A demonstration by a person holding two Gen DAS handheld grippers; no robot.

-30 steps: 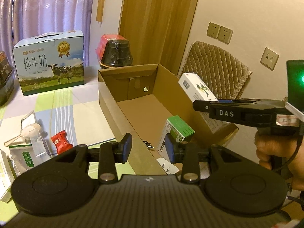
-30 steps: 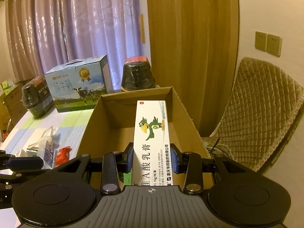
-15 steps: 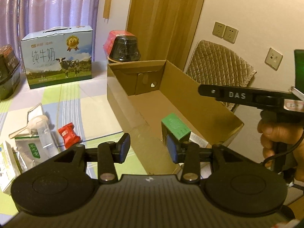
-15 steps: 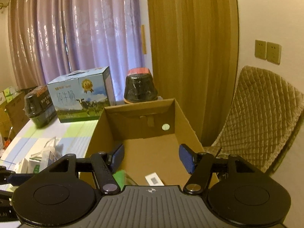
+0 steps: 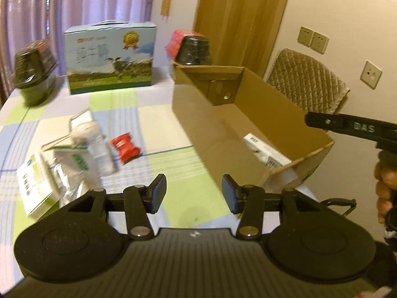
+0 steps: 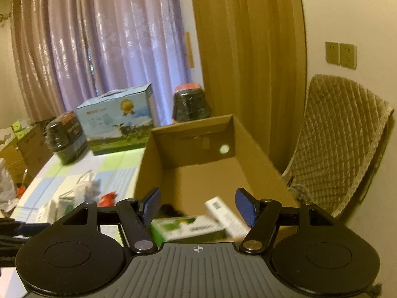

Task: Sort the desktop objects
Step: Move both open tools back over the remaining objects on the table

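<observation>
Right gripper (image 6: 198,206) now spread and empty; ointment carton (image 6: 227,217), clamped in it a second ago, lies in cardboard box (image 5: 248,134) beside green carton (image 6: 186,228). Left gripper (image 5: 193,193) agape, swung toward remaining table clutter: red sachet (image 5: 125,146) next

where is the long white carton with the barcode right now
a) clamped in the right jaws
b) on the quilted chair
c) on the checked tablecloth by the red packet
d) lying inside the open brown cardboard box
d: the long white carton with the barcode lies on the floor of the open brown cardboard box, and the right gripper above it has its jaws apart with nothing between them.
</observation>
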